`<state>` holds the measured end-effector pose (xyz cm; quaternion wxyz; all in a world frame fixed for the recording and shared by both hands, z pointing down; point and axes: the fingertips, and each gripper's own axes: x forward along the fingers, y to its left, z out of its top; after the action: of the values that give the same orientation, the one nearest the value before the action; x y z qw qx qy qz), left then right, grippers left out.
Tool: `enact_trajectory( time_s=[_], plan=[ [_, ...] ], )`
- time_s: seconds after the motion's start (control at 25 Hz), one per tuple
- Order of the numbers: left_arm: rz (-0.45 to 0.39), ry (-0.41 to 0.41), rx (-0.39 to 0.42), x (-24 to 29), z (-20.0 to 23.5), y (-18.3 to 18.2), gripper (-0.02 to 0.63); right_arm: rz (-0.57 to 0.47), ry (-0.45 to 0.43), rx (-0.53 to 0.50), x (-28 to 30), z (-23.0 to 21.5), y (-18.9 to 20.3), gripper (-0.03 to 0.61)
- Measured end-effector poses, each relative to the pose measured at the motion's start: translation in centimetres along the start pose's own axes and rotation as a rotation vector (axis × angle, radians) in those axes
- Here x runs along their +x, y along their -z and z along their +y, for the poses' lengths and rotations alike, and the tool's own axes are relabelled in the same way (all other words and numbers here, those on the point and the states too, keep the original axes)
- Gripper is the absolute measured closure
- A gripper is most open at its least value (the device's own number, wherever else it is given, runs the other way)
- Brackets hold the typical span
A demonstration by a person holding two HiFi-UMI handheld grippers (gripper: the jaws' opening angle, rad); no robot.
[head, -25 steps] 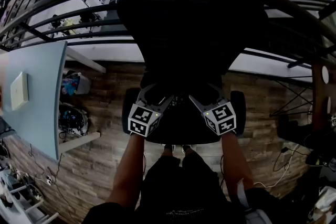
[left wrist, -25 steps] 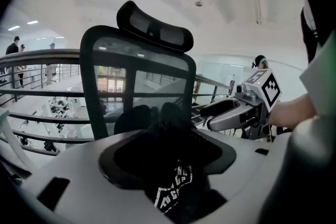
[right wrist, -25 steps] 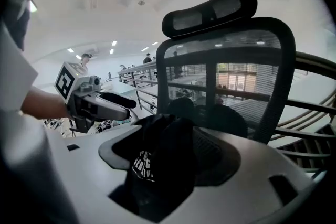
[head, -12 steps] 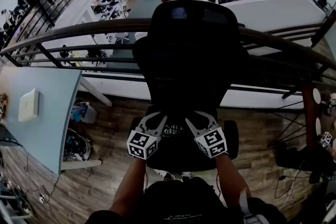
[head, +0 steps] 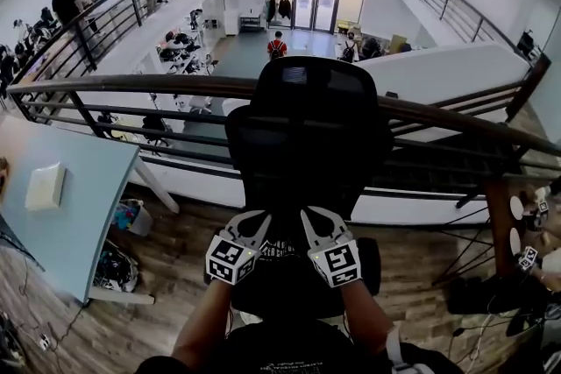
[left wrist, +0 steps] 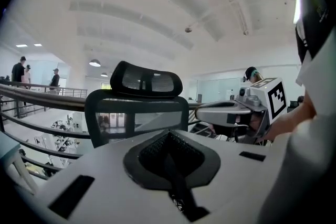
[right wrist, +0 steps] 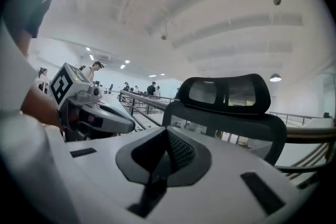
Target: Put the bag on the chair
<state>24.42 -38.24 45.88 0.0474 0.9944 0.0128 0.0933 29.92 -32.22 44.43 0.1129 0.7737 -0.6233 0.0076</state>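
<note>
A black mesh office chair (head: pixel 307 144) with a headrest stands straight ahead of me, seen also as the chair (left wrist: pixel 137 108) and the chair (right wrist: pixel 231 115) in the two gripper views. A dark mass with a small pale-printed patch (head: pixel 280 250) lies on the seat; I cannot tell the bag from the seat cushion. My left gripper (head: pixel 261 220) and right gripper (head: pixel 308 216) hover side by side above the seat, before the backrest. Both have just been closing and are shut, with nothing between the jaws. The left gripper (left wrist: pixel 170 153) sees the right gripper (left wrist: pixel 210 111); the right gripper (right wrist: pixel 164 150) sees the left gripper (right wrist: pixel 123 124).
A dark curved railing (head: pixel 131 86) runs behind the chair, with a lower floor and people beyond it. A pale blue table (head: pixel 61 206) with a white box stands at the left, bins under it. Cables and stands (head: pixel 517 276) clutter the wooden floor at the right.
Both grippers rose from seat level to in front of the backrest and drew closer together. Their jaws went from open to shut. The head view tilted upward.
</note>
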Motion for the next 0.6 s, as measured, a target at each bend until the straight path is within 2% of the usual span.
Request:
enact_trajectory(
  time_s=[0.2, 0.36, 0.6],
  plan=[
    [-0.04, 0.0, 0.016, -0.4, -0.5, -1.3, 0.601, -0.023, -0.043, -0.014, -0.3, 1.0, -1.3, 0.56],
    [-0.055, -0.032, 0.016, -1.1, -0.1, -1.5, 0.601, -0.022, -0.049, -0.01, -0.2, 1.7, -1.2, 0.56],
    [-0.091, -0.025, 0.018, -1.8, -0.2, -2.4, 0.601, -0.041, -0.068, 0.089, -0.6, 1.5, -1.2, 0.56]
  ],
)
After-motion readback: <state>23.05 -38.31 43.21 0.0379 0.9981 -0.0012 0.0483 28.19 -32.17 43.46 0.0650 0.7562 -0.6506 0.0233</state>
